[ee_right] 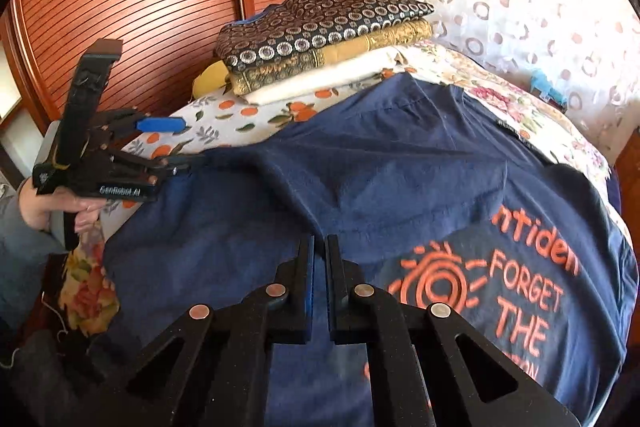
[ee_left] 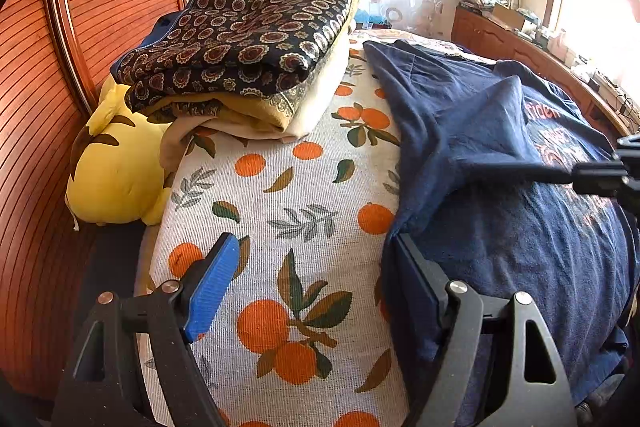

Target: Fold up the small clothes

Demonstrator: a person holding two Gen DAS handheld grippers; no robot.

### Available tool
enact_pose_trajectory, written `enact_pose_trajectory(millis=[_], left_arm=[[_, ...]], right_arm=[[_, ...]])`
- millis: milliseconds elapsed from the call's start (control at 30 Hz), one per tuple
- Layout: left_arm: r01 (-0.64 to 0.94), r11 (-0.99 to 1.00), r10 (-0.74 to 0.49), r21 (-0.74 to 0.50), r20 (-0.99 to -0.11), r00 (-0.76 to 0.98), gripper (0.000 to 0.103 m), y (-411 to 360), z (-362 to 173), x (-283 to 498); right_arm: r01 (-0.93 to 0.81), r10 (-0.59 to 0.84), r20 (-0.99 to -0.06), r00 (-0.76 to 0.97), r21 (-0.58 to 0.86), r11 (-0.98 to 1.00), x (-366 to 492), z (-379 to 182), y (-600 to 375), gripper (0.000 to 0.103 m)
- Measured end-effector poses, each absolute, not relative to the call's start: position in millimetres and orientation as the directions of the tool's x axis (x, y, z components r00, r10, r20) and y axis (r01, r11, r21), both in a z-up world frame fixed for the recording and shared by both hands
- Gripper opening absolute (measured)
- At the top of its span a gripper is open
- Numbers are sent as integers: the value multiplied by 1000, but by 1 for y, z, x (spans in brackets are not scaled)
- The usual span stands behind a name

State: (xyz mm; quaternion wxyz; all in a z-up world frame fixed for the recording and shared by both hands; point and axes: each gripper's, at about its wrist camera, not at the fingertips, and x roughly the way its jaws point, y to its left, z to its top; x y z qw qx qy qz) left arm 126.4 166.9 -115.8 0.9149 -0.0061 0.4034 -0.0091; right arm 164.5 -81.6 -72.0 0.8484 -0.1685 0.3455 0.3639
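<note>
A navy T-shirt (ee_right: 360, 179) lies spread on a bed (ee_left: 280, 195) whose cover is printed with oranges and leaves. Orange print on the shirt, clearest in the right wrist view, reads "FORGET THE" beside a sun-like emblem, with a cut-off word "ntiden" above it; the left wrist view shows only "iden".

The left tongs (ee_left: 316, 267) stand apart at the shirt's left edge, one finger over the bed cover, the other against the navy cloth. The right wrist view shows them from the side, held by a hand (ee_right: 60, 205), with small white lettering on the body that is too blurred to read.

The right tongs (ee_right: 320, 283) are together, and cloth looks pinched between them.

A stack of folded cloths (ee_left: 248, 47) lies at the far end. Only the left wrist view shows the yellow plush toy (ee_left: 116, 167) and a cluttered shelf (ee_left: 532, 39) at the far right.
</note>
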Motion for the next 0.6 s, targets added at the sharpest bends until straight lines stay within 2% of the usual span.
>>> enact_pose_trajectory(millis=[167, 300, 600], left_arm=[[3, 1000, -15, -17, -737, 675, 79, 167, -116, 125], [-8, 1000, -4, -12, -735, 678, 79, 164, -112, 120], [119, 993, -103, -19, -636, 764, 79, 113, -61, 105]], right_arm=[[-723, 509, -715, 480, 7, 691, 161, -80, -97, 5], [-679, 520, -678, 519, 44, 733, 155, -75, -130, 5], [-506, 421, -611, 670, 38, 862, 147, -71, -225, 5]])
